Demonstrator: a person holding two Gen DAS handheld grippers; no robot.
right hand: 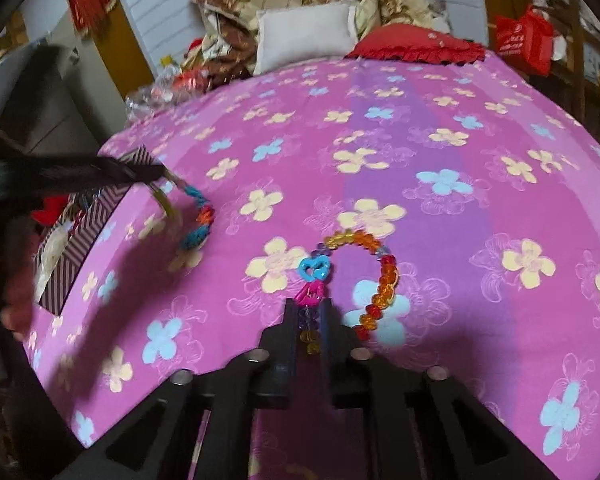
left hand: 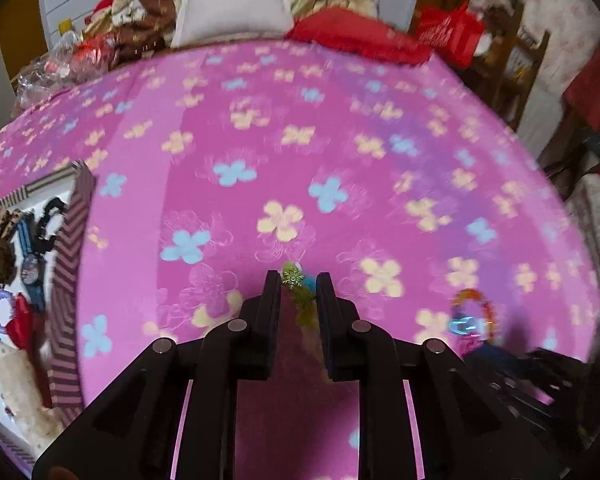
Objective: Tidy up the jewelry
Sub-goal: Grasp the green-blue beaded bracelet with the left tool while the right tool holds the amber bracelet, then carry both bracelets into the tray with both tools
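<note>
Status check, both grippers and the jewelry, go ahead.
Left hand-held gripper shut on green snowflake bracelet. Right hand-held gripper shut on orange beaded bracelet. Striped jewelry box open at left. Nothing blocking.

bracelets: 2 [right hand: 364, 276] | striped box: 1 [right hand: 80, 232] | pillows: 2, possibly more [right hand: 306, 36]

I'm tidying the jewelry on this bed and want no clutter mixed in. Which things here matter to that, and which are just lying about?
Belongs:
beaded bracelet in right gripper
green snowflake strand in left gripper
striped box

Lying about:
white pillow
red cushion
red bag
</note>
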